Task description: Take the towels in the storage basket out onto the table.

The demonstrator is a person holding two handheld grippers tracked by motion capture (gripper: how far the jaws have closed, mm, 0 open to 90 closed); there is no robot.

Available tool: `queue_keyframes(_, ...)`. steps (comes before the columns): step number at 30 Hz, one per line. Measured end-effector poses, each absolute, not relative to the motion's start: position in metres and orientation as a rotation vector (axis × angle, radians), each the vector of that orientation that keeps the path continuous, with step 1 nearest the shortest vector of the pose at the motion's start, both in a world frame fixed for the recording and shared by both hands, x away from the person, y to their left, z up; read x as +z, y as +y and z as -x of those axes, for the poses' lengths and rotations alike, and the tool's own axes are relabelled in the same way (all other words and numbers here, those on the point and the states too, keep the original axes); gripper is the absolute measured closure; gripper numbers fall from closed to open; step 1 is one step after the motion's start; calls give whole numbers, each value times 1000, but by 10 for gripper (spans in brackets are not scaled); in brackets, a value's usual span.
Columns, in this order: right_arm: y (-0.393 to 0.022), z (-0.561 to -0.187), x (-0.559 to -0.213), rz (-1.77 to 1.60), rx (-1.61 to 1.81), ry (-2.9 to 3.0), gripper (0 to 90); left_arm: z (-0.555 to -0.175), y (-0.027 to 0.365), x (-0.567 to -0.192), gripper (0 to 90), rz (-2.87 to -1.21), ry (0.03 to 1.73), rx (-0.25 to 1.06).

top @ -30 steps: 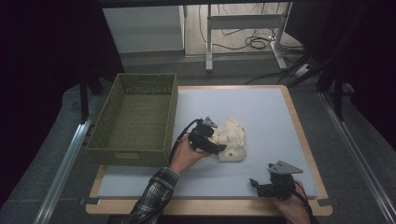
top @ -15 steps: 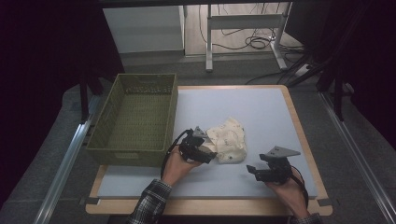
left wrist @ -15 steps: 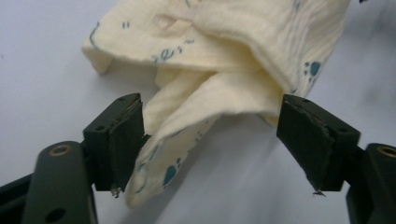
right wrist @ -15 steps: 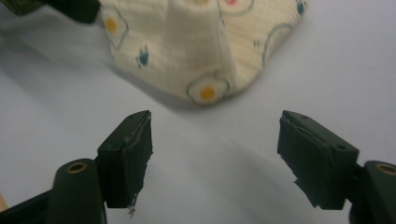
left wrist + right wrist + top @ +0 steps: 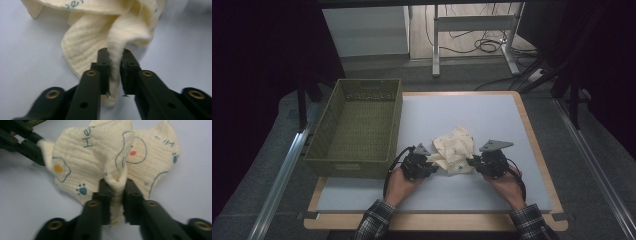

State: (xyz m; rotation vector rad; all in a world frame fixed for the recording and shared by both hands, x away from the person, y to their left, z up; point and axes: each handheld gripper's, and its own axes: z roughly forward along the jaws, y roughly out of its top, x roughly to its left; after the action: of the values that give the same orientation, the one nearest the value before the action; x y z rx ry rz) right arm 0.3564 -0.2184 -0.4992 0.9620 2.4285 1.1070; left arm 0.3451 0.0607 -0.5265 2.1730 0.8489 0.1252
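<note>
In the high view a crumpled cream cloth (image 5: 455, 149) lies on the pale mat (image 5: 472, 112), a little below the middle of the frame. The left gripper (image 5: 430, 164) meets the cloth at its lower left edge and the right gripper (image 5: 472, 162) meets it at its lower right edge, so the cloth sits between the two. Both hands come in from the bottom of the frame, with checked sleeves (image 5: 374, 226) at the lower edge. A green basket (image 5: 354, 157) stands at the left of the mat, near the left gripper but apart from the cloth.

In the left gripper view the left gripper (image 5: 115, 58) has just been closing, and its jaws now pinch a raised fold of the cloth (image 5: 87, 42), which spreads toward the top of the frame. The fold runs down between the two black jaws at centre.

In the right gripper view the right gripper (image 5: 115, 183) has likewise just been closing and nips a fold of the cloth (image 5: 100, 157) at centre. The cloth's print of paws, dots and blue outlines faces the camera. The left gripper (image 5: 41, 151) shows in the upper left of this frame, its black jaws clamped on the cloth's far corner.
</note>
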Motion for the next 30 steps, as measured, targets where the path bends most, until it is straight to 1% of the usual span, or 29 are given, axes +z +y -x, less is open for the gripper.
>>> queue_keyframes(1, -221, -356, -498, -965, 1108, 2420, 831, -343, 62, -526, 821, -2178, 846, 134)
queue_keyframes(4, -230, -354, -494, -979, 1113, 2411, 839, -340, 65, -525, 843, -2178, 843, 138)
queue_keyframes(5, -240, -351, -491, -985, 1112, 2398, 838, -336, 66, -525, 847, -2179, 844, 133)
queue_keyframes(9, -262, -344, -490, -1019, 1115, 2390, 829, -326, 66, -527, 844, -2192, 824, 91)
queue_keyframes(10, -268, -342, -492, -1032, 1114, 2396, 822, -323, 65, -529, 831, -2200, 818, 76)
queue_keyframes(12, -276, -338, -497, -1052, 1101, 2404, 786, -318, 62, -532, 742, -2198, 809, 57)
queue_keyframes(13, -280, -336, -500, -1062, 1092, 2407, 739, -315, 62, -532, 632, -2192, 809, 60)
queue_keyframes(14, -280, -336, -500, -1062, 1092, 2407, 739, -315, 62, -532, 554, -2192, 809, 60)
queue_keyframes(15, -287, -331, -503, -1079, 1079, 2401, 661, -312, 63, -528, 498, -2182, 804, 74)
queue_keyframes(16, -287, -331, -503, -1079, 1079, 2401, 661, -312, 63, -528, 459, -2182, 804, 74)
queue_keyframes(17, -289, -330, -502, -1080, 1081, 2400, 635, -310, 64, -525, 459, -2176, 807, 89)
queue_keyframes(19, -297, -324, -489, -1089, 1110, 2384, 581, -309, 65, -516, 325, -2161, 817, 133)
queue_keyframes(20, -297, -324, -489, -1089, 1110, 2384, 581, -309, 65, -516, 301, -2161, 817, 133)
queue_keyframes(21, -298, -323, -481, -1085, 1134, 2380, 563, -310, 66, -512, 276, -2154, 825, 174)
queue_keyframes(23, -297, -323, -477, -1079, 1150, 2384, 560, -311, 66, -512, 260, -2145, 832, 191)
queue_keyframes(24, -291, -324, -471, -1060, 1185, 2396, 557, -314, 65, -514, 208, -2149, 850, 223)
queue_keyframes(27, -281, -327, -467, -1044, 1216, 2415, 558, -317, 63, -522, 200, -2161, 885, 254)
queue_keyframes(28, -265, -332, -464, -1008, 1234, 2440, 562, -318, 62, -525, 187, -2171, 905, 267)
queue_keyframes(30, -250, -338, -464, -975, 1237, 2458, 563, -319, 60, -534, 178, -2202, 935, 313)
